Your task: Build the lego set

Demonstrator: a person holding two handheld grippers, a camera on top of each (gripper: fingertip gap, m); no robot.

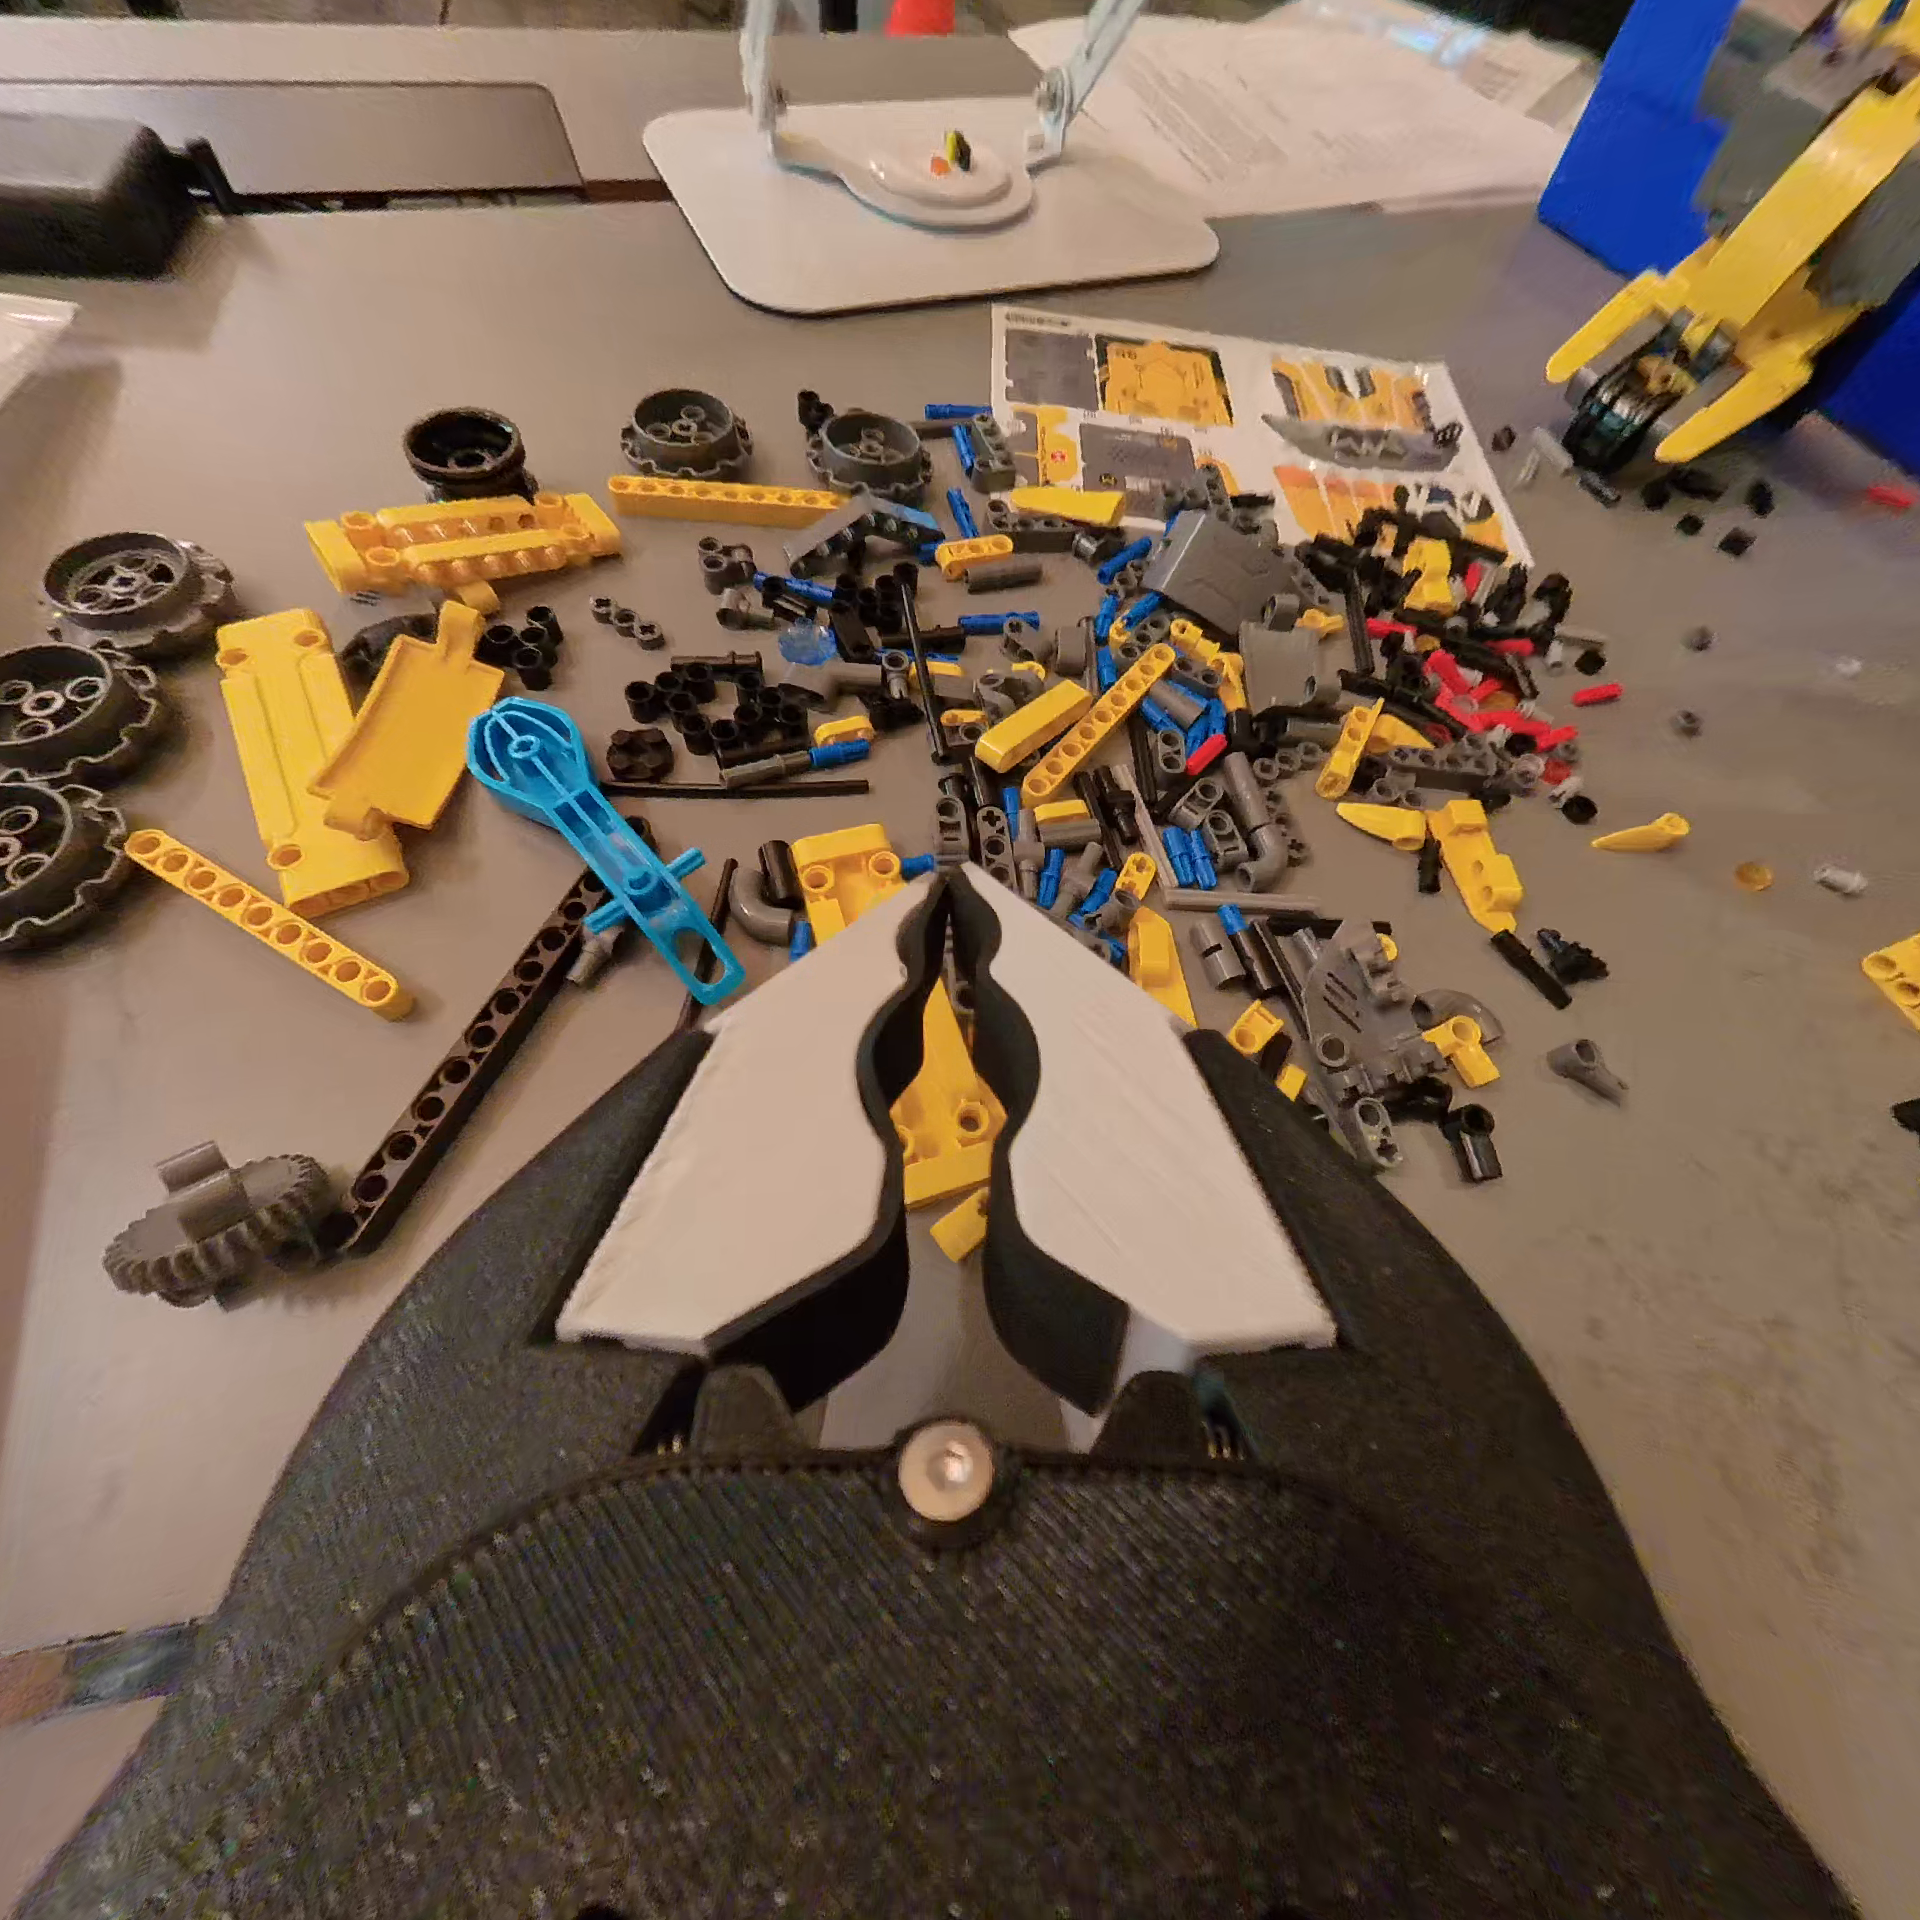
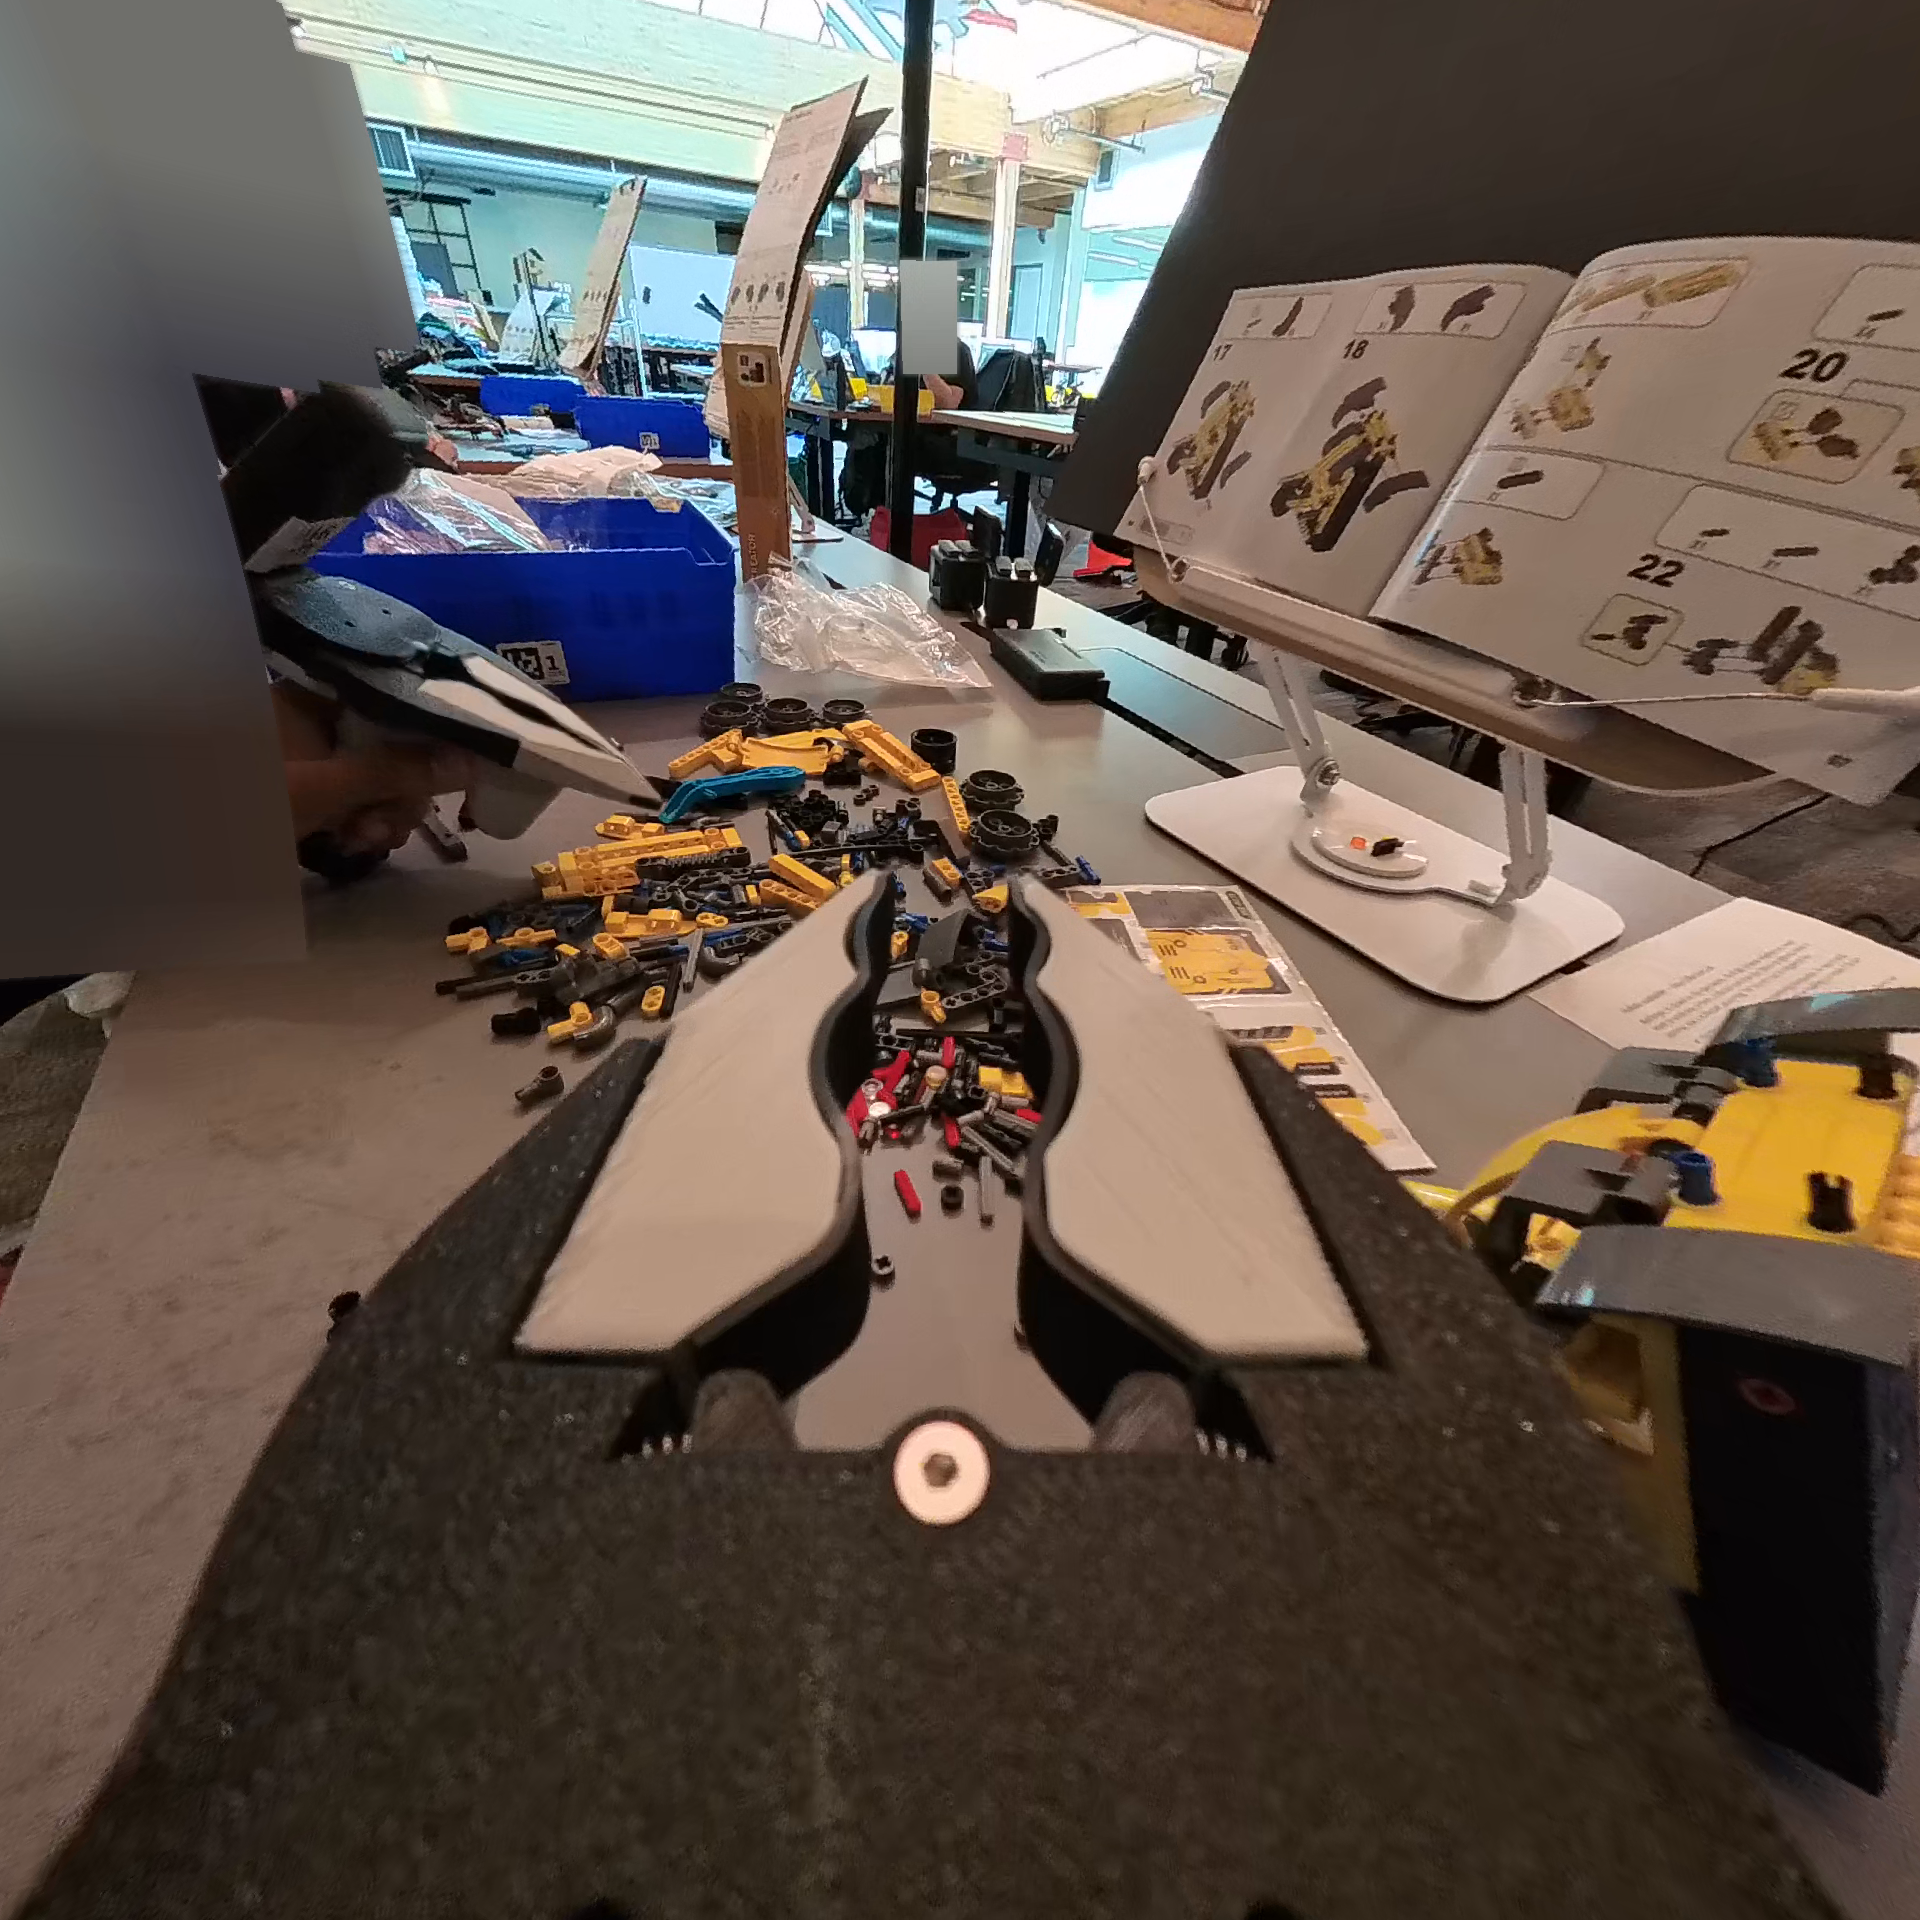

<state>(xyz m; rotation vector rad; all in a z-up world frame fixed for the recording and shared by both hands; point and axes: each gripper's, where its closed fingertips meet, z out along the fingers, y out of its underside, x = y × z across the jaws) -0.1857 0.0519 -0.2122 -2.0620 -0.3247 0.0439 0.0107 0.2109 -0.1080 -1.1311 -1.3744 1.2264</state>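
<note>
My left gripper (image 1: 951, 883) is shut, its tips together low over a heap of loose building-toy parts (image 1: 1143, 748) on the grey table (image 1: 312, 1299). A yellow plate piece (image 1: 842, 862) and small grey connectors (image 1: 987, 831) lie right at the tips; I cannot tell whether anything is pinched. A light-blue tool (image 1: 582, 831) lies to its left. In the right wrist view the left gripper (image 2: 644, 790) points down at the heap's left edge. My right gripper (image 2: 956, 894) is open and empty, above red and black pins (image 2: 935, 1101).
Grey wheels (image 1: 94, 707) and yellow panels (image 1: 301, 748) lie left. A sticker sheet (image 1: 1299, 436), a white book stand (image 2: 1382, 914) with an open instruction booklet (image 2: 1558, 447), a blue bin (image 2: 540, 592) and a partly built yellow model (image 2: 1745, 1164) ring the heap. About 30 centimetres separates my left fingertips from my right. Measured from the fingertips, the yellow plate piece (image 1: 842, 862) is 4 centimetres or so from the left gripper and 30 centimetres from the right. It turns up in the right wrist view (image 2: 721, 838) as well.
</note>
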